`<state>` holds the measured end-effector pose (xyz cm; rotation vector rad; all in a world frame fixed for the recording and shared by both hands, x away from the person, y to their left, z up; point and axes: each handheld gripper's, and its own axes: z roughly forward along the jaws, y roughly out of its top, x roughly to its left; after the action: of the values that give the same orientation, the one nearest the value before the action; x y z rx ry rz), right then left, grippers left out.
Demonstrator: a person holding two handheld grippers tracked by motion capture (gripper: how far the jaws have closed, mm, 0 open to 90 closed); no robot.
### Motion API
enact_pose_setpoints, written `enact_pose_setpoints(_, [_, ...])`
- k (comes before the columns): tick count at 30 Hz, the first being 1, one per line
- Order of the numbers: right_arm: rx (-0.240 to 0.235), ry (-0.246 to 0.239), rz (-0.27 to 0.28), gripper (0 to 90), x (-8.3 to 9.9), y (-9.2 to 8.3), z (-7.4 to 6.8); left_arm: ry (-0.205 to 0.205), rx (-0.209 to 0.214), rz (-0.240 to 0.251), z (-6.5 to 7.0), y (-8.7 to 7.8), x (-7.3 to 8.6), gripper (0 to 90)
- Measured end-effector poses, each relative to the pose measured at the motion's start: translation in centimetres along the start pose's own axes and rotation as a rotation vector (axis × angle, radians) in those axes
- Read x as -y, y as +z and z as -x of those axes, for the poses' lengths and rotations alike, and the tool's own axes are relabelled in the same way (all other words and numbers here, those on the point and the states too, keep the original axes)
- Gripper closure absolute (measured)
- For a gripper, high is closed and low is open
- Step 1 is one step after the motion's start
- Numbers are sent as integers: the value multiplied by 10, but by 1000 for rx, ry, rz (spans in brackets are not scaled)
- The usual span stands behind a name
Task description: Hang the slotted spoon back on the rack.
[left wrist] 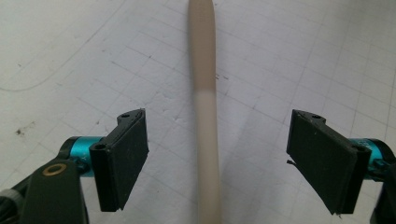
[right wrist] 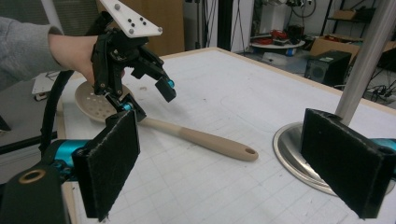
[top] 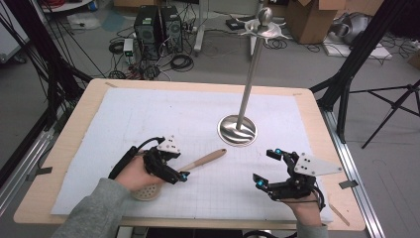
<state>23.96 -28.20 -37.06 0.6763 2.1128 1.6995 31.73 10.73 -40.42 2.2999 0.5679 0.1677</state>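
A beige slotted spoon (top: 205,158) lies on the white gridded mat (top: 148,114), its handle pointing to the stand and its perforated head (top: 144,192) under the person's left hand. My left gripper (top: 178,166) is low over the handle and open. In the left gripper view the handle (left wrist: 201,70) runs between the two pads (left wrist: 123,158) without touching either. My right gripper (top: 268,167) stands open near the front right of the mat with nothing between its jaws. The right gripper view shows the spoon (right wrist: 210,140) and the left gripper (right wrist: 147,99) over it.
A tall metal stand has a round base (top: 237,130) on the mat just beyond the spoon's handle end, with hooks at its top (top: 265,27). The wooden table edge (top: 69,148) frames the mat. Computers, cables and boxes lie on the floor beyond.
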Motion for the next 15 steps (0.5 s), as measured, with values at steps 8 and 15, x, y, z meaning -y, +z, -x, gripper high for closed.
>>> enact_pose_setpoints(8, [-14,10,2,112,-1,-2,0,-3,21,-35,-2,4,2,265])
enact_pose_setpoints(15, [-14,8,7,112,-1,-2,0,0,21,-73,-4,9,4,327])
